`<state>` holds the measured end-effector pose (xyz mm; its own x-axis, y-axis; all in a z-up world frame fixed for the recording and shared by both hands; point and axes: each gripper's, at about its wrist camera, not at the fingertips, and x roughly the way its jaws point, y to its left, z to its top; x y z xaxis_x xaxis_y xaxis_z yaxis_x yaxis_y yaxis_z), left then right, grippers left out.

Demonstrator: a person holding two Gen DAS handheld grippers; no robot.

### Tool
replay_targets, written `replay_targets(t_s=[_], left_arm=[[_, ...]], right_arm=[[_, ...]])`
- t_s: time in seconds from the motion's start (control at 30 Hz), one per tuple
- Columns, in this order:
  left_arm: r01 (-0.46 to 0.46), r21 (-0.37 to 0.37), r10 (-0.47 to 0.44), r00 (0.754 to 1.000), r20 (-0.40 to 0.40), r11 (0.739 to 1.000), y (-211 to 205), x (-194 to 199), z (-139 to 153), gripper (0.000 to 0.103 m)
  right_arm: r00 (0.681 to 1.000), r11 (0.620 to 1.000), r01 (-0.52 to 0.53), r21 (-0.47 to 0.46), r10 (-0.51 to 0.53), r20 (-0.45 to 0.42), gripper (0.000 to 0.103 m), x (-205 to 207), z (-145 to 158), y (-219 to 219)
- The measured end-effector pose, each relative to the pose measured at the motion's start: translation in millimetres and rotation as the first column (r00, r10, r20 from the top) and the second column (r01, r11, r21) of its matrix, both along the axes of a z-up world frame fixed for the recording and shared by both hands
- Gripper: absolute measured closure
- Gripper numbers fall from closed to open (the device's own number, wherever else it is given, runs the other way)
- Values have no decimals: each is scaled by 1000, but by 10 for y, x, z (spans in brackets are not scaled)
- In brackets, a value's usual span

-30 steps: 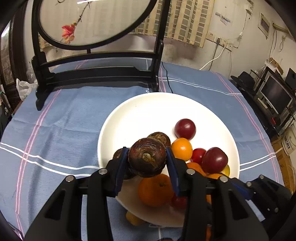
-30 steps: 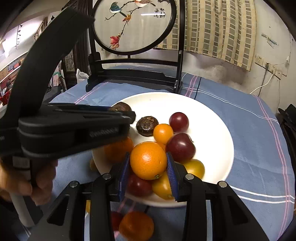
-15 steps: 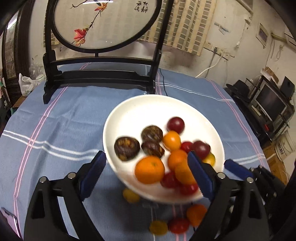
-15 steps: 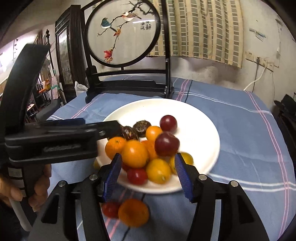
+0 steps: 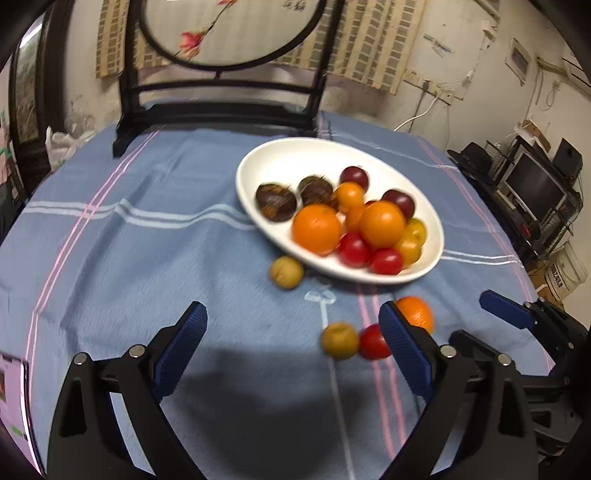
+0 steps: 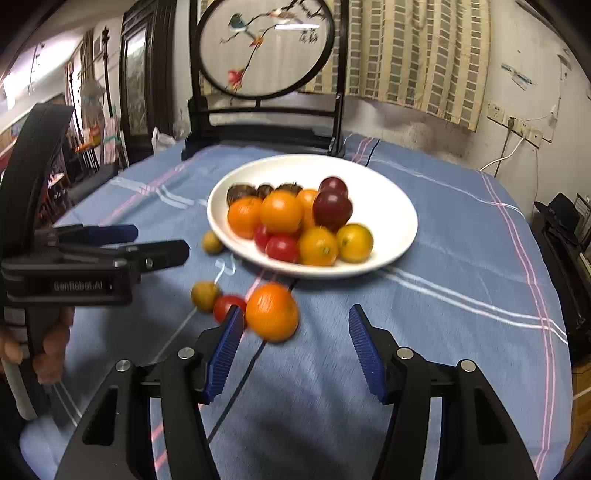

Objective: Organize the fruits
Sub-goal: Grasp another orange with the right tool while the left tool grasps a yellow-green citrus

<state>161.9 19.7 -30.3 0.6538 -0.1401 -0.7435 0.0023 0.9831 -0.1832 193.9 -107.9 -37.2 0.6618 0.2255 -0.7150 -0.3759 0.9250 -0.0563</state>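
While round glossy fruits point(image 6: 291, 221) fill the smooth white plate point(image 6: 388, 206), ribbed blue claws point(image 6: 295, 350) gape.

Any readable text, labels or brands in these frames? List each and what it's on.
"GenRobot.AI": on the body of the left tool, seen from the right wrist view, slightly blurred.
Calligraphy on the round screen: too small to read.
Print on the white bucket: too blurred to read.

I let go with both: my left gripper point(image 5: 291, 347) drops the passion fruit point(image 5: 275, 202) onto the plate point(image 5: 280, 155), my right gripper point(image 6: 295, 347) its orange point(image 6: 281, 211), and both retreat.
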Motion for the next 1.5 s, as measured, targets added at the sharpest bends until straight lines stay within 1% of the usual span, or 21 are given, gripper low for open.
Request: replay_targets(t_s=[0.07, 0.17, 0.23, 0.37, 0.47, 0.5, 0.53, 0.57, 0.67, 0.77, 0.87, 1.07, 1.17, 1.23, 1.27, 1.3, 1.33, 1.47, 1.5], left_arm=[[-9, -22, 9, 1000, -19, 1000, 77, -13, -64, 11], [-26, -44, 25, 999, -22, 999, 168, -33, -121, 11], [-35, -33, 34, 999, -19, 999, 185, -32, -139, 11], [-43, 25, 43, 999, 1, 999, 192, -25, -148, 11], [-39, 23, 39, 999, 8, 999, 201, -29, -131, 11], [-38, 24, 38, 999, 5, 999, 204, -24, -134, 11], [-37, 21, 37, 999, 1, 999, 207, -21, -142, 11], [-34, 16, 34, 999, -4, 999, 214, -12, -150, 11], [-25, 4, 25, 999, -22, 1000, 210, 5, -183, 11], [-11, 13, 11, 1000, -25, 1000, 167, -6, -195, 11], [23, 19, -23, 1000, -18, 1000, 100, -34, -188, 11], [98, 58, -97, 995, -18, 993, -73, -71, -224, 11], [140, 95, -139, 990, -17, 986, -180, -85, -257, 11], [149, 134, -148, 989, -19, 980, -242, -86, -294, 20], [160, 140, -156, 987, -35, 977, -271, -70, -331, 29], [170, 133, -165, 985, -54, 976, -286, -55, -362, 32], [179, 124, -171, 983, -72, 976, -299, -38, -397, 32], [186, 167, -176, 982, -74, 968, -416, 10, -433, 32], [187, 178, -176, 981, -75, 966, -447, 32, -435, 35]], right_arm=[[1000, 1000, -6, -28, 5, -20, 43, -23, -71, 53], [998, 998, -12, -67, 8, -55, 43, -20, -190, 136], [997, 995, -17, -98, 9, -80, 43, 13, -285, 199], [995, 990, -10, -140, -5, -104, 44, 130, -413, 287], [995, 990, 4, -144, -18, -97, 45, 276, -427, 335], [995, 989, 7, -145, -21, -93, 53, 305, -426, 344], [995, 991, 1, -131, -14, -99, 64, 335, -425, 346], [994, 994, -1, -107, -11, -106, 64, 359, -420, 342], [993, 997, 8, -74, -17, -115, 64, 358, -408, 289], [991, 1000, 22, -17, -24, -135, 64, 298, -347, 164], [990, 999, 38, 26, -35, -133, 64, 218, -293, 54], [990, 993, 69, 92, -57, -132, 64, 107, -227, -140], [990, 991, 74, 114, -60, -125, 64, 79, -195, -184], [991, 989, 75, 129, -60, -120, 64, 63, -169, -212], [991, 988, 76, 135, -60, -117, 64, 61, -157, -218], [992, 987, 75, 141, -59, -114, 64, 51, -144, -231], [992, 987, 73, 147, -57, -112, 64, 43, -130, -237], [993, 982, 66, 176, -48, -107, 64, 24, -84, -269], [993, 980, 65, 186, -46, -104, 64, 18, -74, -277]])
